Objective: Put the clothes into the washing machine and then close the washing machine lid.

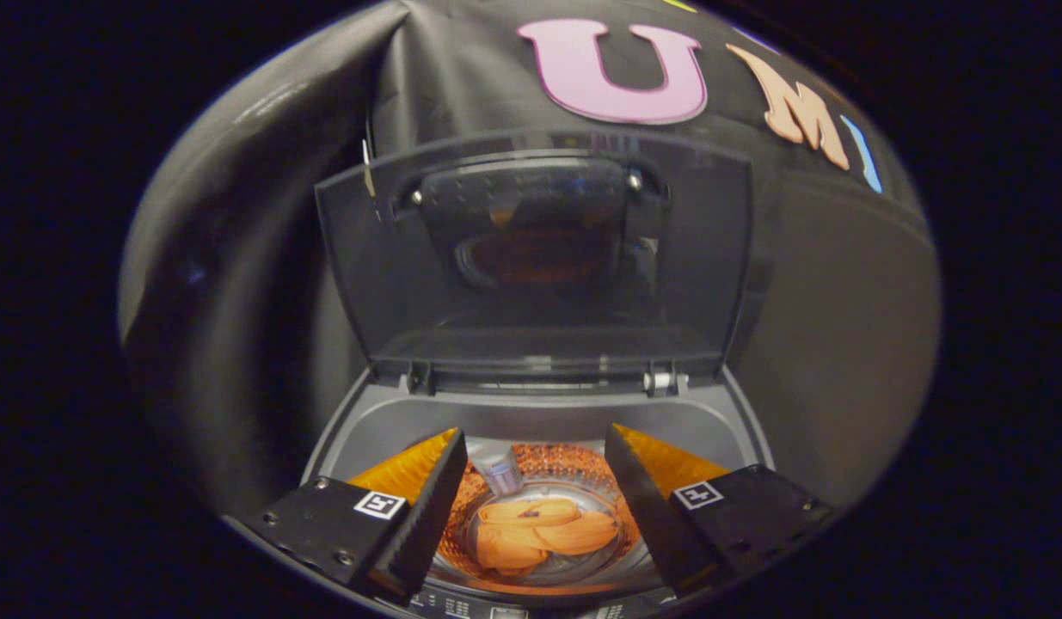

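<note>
An orange garment (pixel 535 531) lies crumpled at the bottom of the washing machine's drum (pixel 543 468), seen from above. My gripper (pixel 535 481) hovers over the drum opening, open, with nothing between its two black fingers (pixel 427 507). The garment lies below and between the fingers, apart from them. The machine's dark see-through lid (pixel 535 258) stands upright beyond the fingers, hinged at the back of the grey top (pixel 393 421).
A small white fitting (pixel 499 468) sticks out of the drum's inner wall at the back left. The control panel strip (pixel 513 606) runs along the machine's front edge just beneath the fingers. Black cloth walls stand close behind and beside the machine.
</note>
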